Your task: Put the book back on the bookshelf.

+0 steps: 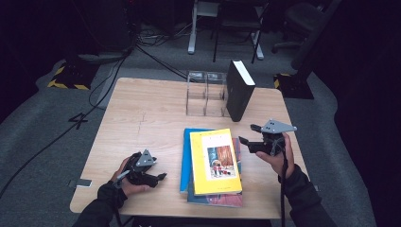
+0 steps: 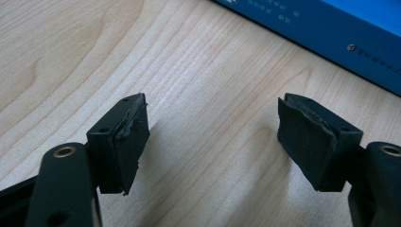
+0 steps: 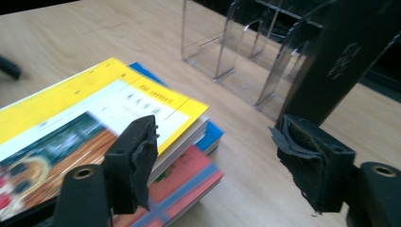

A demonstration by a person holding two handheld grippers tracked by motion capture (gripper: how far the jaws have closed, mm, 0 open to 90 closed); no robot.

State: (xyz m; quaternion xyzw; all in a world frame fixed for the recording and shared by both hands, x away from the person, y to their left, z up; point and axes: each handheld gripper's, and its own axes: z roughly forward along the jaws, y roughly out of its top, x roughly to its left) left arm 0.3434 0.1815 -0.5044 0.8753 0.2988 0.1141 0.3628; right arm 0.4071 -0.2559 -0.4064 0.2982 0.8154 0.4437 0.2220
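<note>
Yellow book tops the stack at lower centre of the counter, long axis running away from you, just left of your right gripper, whose fingers stand wide and empty. Your left gripper, also wide and empty, rests left of the stack. Its own view shows the blue book at upper right, while the right gripper view catches the clear rack.

This is a lab or recording studio — dark, with grey carpet and black cables trailing across the floor to the left of the left tool. Beyond both tools, past the far edge of the pale wooden bench, stand office chairs and a stand base with yellow-black hazard tape — gear of a rigged workspace, not a home.
</note>
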